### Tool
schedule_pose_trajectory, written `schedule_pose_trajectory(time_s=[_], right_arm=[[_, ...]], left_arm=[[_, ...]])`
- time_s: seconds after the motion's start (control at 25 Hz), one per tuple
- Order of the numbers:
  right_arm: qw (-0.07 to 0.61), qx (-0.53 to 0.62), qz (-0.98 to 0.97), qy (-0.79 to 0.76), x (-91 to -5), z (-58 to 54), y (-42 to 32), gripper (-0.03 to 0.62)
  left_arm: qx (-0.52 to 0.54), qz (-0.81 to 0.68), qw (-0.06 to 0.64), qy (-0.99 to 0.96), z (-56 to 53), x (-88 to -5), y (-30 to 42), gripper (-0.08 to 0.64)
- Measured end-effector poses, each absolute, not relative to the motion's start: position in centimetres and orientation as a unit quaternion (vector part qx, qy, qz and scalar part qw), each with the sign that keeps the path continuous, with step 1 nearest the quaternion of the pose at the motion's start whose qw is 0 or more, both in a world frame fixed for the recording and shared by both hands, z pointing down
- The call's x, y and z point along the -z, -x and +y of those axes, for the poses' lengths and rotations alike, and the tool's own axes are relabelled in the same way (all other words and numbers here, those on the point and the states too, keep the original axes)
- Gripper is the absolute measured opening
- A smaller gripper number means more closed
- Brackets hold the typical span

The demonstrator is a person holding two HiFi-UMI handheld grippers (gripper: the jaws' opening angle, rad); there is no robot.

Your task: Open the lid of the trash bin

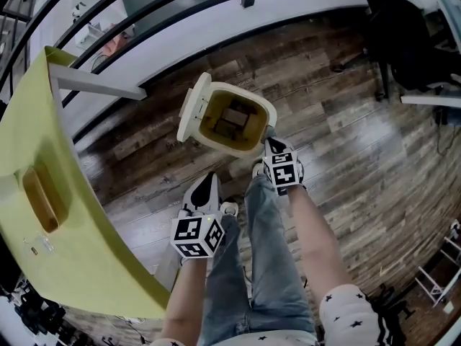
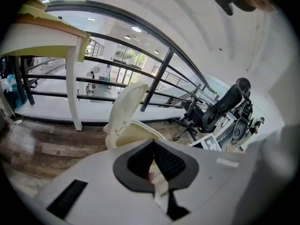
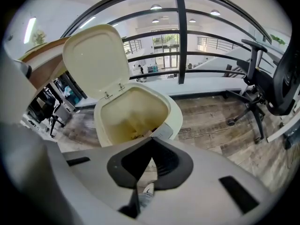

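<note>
You hold both tongs shut and empty, your left gripper [image 1: 207,186] at lower centre of the head view and your right gripper [image 1: 271,144] just beside the cream trash bin [image 1: 225,145] at centre, its lid [image 1: 192,107] swung open at its left

The bin [image 1: 261,114] ahead of the grippers is cream, stained yellow-brown inside, with a cream lid [image 1: 193,107]. Both grippers, left [image 1: 209,177] and right [image 1: 268,137], are white with black-and-white square-patterned cubes. The floor [image 1: 346,121] shows brown wood planks; the surface [image 1: 65,236] is yellow-green.
</note>
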State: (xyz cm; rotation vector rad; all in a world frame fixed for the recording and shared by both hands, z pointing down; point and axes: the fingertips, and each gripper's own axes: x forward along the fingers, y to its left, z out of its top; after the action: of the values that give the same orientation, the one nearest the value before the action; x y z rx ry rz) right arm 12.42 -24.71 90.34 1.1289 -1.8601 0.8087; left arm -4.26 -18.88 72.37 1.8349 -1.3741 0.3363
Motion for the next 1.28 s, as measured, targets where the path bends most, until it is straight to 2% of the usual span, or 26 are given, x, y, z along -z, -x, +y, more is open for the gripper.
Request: schedule_pose_trajectory(time_s=[0.4, 0.72, 1.28], right_arm=[[0.358, -0.309, -0.757, -0.451, -84.2, -22.6, -11.3, -0.006], [0.304, -0.297, -0.772, -0.472, -75.0, -20.7, -10.3, -0.006], [0.255, -0.263, -0.789, -0.492, -61.1, -13.6, -9.5, -0.006]], left_arm=[[-0.128, -0.545, 0.389, -0.732, -17.8, -69.0, 4.1, 0.012], [-0.127, -0.538, 0.382, -0.741, -15.9, -64.5, 3.8, 0.012], [-0.119, -0.528, 0.367, -0.756, -11.1, -56.4, 4.2, 0.012]])
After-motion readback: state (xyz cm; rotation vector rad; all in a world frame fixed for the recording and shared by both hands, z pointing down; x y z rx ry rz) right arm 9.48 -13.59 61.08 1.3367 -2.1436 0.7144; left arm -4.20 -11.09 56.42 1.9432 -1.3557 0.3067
